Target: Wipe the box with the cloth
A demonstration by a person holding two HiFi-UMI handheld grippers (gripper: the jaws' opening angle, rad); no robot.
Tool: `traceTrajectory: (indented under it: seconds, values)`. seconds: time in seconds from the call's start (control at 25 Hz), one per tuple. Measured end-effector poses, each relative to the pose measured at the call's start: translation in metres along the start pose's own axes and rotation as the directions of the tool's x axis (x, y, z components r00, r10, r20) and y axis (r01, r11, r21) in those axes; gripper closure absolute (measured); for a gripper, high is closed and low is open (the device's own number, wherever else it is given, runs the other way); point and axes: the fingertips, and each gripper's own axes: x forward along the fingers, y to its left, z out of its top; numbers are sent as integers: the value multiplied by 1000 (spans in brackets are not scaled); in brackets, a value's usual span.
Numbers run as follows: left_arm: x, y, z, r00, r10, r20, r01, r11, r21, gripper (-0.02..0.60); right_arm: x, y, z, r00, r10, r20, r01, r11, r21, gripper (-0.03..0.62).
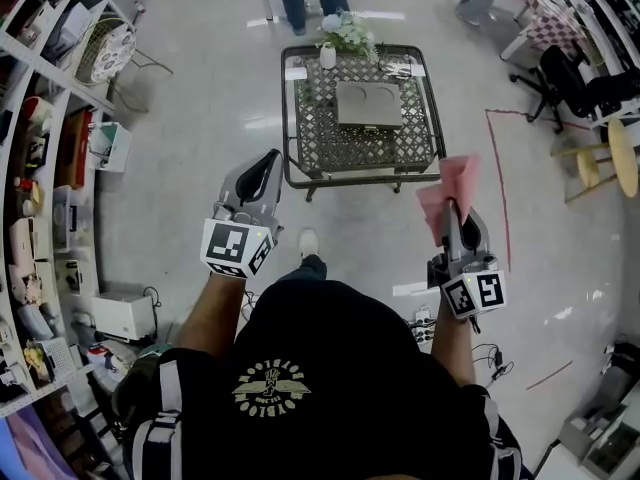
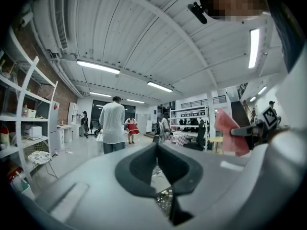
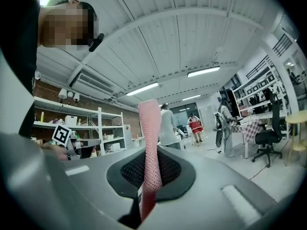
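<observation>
**Head view.** Landmark: the lattice table [image 1: 360, 180]. The box [image 1: 369, 104] lies flat near the table's middle, lid up, its slightly longer side running left to right across my view. Left gripper [image 1: 270, 158] hangs just off the table's near left corner. Right gripper [image 1: 452, 208] hangs off the near right corner, with the pink cloth [image 1: 450, 183] standing up from its tips. Neither gripper is over the table top.

**Left gripper view.** The jaws meet at their tips with nothing between them. A sliver of the table's lattice shows through the gap lower down.

**Right gripper view.** The jaws are clamped on the cloth, which rises upright between the pads as a narrow pink strip. Grip looks secure.

**Judgement.** From the cloth-bearing tongs the box lies forward and to the left, towards the table's centre. Both grippers look about equally far from it, but the right one carries the cloth. I expect to reach in over the near right corner and stroke along the box's left-right axis.
</observation>
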Motion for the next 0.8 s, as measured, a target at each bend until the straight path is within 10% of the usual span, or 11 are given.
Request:
traceTrajectory:
  seconds: [0.8]
  values:
    - [108,89,-18,996,-88,-28,87,995,-41,581,135,-13,3,998,-62,-27,62,998,-9,577]
